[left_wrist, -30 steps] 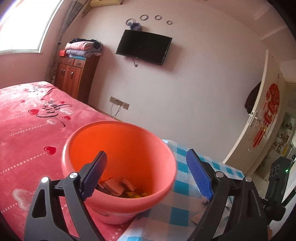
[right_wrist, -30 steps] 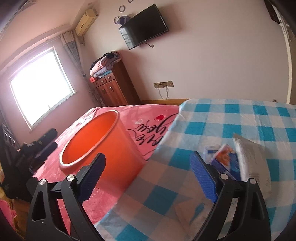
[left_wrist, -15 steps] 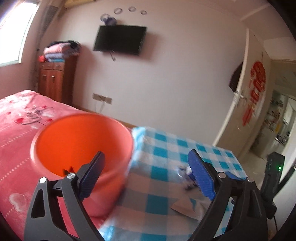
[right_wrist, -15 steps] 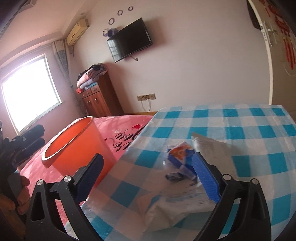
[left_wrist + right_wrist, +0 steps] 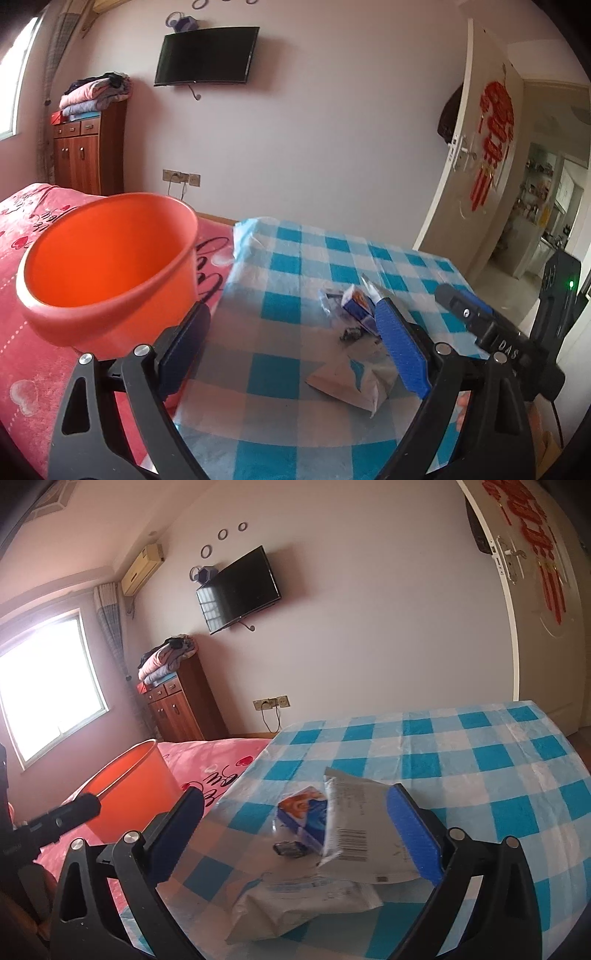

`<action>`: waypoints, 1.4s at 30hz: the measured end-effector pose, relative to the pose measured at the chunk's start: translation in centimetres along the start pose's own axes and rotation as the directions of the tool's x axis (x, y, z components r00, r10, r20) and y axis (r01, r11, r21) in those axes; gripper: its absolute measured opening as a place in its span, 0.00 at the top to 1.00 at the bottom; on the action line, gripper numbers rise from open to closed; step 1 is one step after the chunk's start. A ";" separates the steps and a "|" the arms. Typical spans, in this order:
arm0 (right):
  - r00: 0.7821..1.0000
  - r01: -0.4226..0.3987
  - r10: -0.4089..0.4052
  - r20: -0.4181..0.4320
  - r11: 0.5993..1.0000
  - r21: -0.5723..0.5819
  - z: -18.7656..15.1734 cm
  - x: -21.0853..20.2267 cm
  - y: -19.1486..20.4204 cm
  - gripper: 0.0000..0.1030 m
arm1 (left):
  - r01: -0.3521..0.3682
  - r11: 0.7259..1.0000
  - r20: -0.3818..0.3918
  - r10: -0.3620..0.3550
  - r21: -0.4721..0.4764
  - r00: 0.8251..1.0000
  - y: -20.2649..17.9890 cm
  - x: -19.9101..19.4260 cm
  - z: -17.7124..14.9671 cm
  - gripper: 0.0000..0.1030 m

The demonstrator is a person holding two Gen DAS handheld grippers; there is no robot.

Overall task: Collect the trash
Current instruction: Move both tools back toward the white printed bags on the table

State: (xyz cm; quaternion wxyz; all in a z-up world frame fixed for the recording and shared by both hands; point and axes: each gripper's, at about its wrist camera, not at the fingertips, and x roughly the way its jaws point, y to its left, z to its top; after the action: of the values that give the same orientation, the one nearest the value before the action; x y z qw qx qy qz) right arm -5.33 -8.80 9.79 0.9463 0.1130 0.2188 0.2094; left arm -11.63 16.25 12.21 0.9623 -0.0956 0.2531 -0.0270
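An orange bucket (image 5: 107, 258) stands on the red bedspread, left of a blue-checked table (image 5: 295, 258). On the cloth lie a blue and orange carton (image 5: 356, 304), a small dark scrap (image 5: 351, 334) and a white wrapper (image 5: 351, 380). My left gripper (image 5: 291, 325) is open and holds nothing, just short of this litter. My right gripper (image 5: 295, 805) is wide open over the carton (image 5: 306, 808), a barcoded white packet (image 5: 354, 827) and a crumpled white bag (image 5: 306, 901). Its pads press on none of them.
A wooden cabinet (image 5: 85, 158) with folded blankets stands at the back wall under a wall television (image 5: 205, 55). A white door (image 5: 476, 166) stands ajar on the right. The bedspread (image 5: 29, 354) borders the table's left edge. A finger (image 5: 62, 818) of the left gripper shows beside the bucket (image 5: 129, 794).
Both views have swung from the bucket toward the checked table. The bucket has slid to the left of each view, and the litter now lies in front of both open grippers.
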 end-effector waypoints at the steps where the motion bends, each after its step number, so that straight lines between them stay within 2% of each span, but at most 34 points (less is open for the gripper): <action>1: 1.000 0.001 -0.001 0.001 1.000 0.005 0.0 0.0 -0.4 0.05 | 0.004 1.000 -0.010 -0.004 0.010 1.000 -0.4 0.2 -0.2 0.11; 7: 1.000 0.013 -0.013 -0.012 0.999 0.039 -0.1 0.1 -2.4 0.05 | 0.002 0.998 -0.042 0.001 0.070 0.999 -2.3 1.3 -1.1 0.11; 13: 0.999 0.037 -0.033 -0.042 0.995 0.093 -0.1 0.3 -4.8 0.05 | 0.030 0.994 -0.102 -0.020 0.100 0.995 -4.0 2.8 -2.2 0.11; 21: 0.993 0.092 -0.082 -0.083 0.987 0.130 -0.2 0.5 -7.8 0.05 | 0.072 0.993 -0.196 -0.051 0.098 0.979 -5.8 4.8 -4.0 0.11; 27: 0.990 0.110 -0.091 -0.109 0.978 0.179 -0.4 0.7 -10.1 0.05 | 0.094 0.994 -0.263 -0.077 0.050 0.962 -6.3 6.3 -5.0 0.11; 36: 0.988 0.092 -0.055 -0.147 0.961 0.259 -0.7 1.4 -12.5 0.05 | 0.122 0.987 -0.302 -0.085 0.106 0.950 -8.1 7.5 -4.8 0.11; 42: 0.982 0.017 0.038 -0.183 0.958 0.288 -0.8 2.8 -12.4 0.05 | 0.098 0.991 -0.344 -0.061 0.092 0.937 -8.6 8.5 -4.6 0.11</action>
State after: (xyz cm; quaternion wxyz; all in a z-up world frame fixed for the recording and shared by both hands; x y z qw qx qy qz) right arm 0.90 -18.44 4.32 0.8940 0.2306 0.3339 0.1900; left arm -6.50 6.20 5.85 0.9059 -0.0477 0.4099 -0.0957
